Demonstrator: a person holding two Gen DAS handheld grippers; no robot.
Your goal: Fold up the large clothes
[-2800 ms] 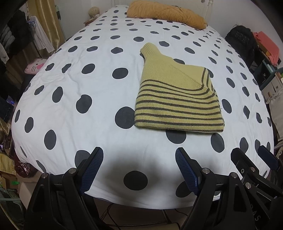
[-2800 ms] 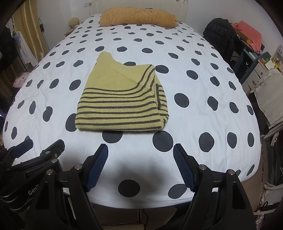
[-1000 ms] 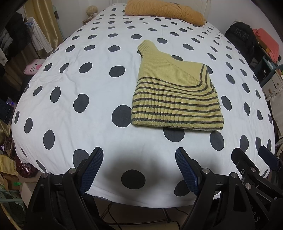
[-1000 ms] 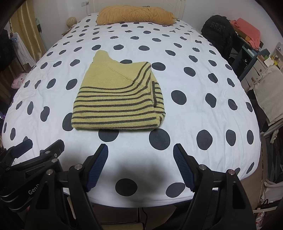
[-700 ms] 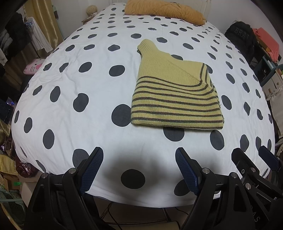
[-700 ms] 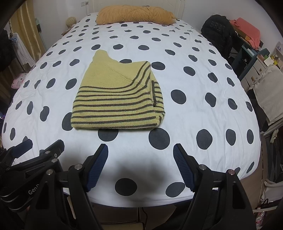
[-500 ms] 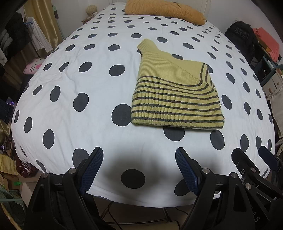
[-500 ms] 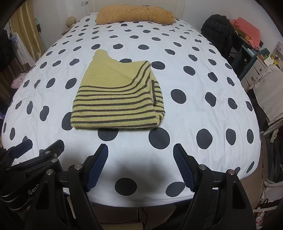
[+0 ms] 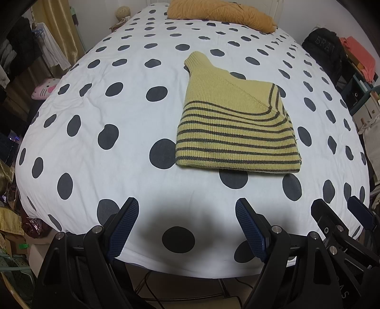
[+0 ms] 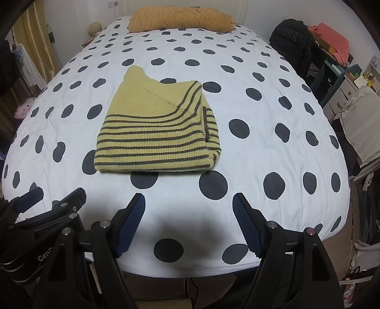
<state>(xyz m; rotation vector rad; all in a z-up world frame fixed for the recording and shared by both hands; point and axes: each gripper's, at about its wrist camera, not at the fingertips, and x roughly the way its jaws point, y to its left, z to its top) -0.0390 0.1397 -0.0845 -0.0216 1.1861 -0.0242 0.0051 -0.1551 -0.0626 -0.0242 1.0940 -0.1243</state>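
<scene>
A yellow ribbed knit sweater with dark stripes (image 9: pixel 235 128) lies folded into a compact, roughly square bundle on the white bedspread with large dark polka dots (image 9: pixel 99 99). In the left wrist view it sits right of centre in the middle of the frame; in the right wrist view it sits left of centre. Its narrow collar end points toward the top of the frame, where a mustard-orange pillow (image 10: pixel 180 19) lies across the head of the bed.

The left gripper (image 9: pixel 187 225) fills the bottom of its own view with its blue-padded jaws standing wide apart and nothing between them. The right gripper (image 10: pixel 187 221) is the same: jaws spread, empty, over the near edge of the bedspread. Both are well apart from the sweater, and each shows at the lower corner of the other's view.

Judging by the tidy bundle, the fold looks finished or nearly so.

Risks from here:
- The right-hand edge of the bundle shows several loose layers and a striped cuff lying on top; pinching only the upper layer would likely peel the fold open.
- A thick, springy knit may relax by itself and let the stack slump.
- Dragging the bundle over the soft, faintly creased bedspread could shear the layers apart.
</scene>
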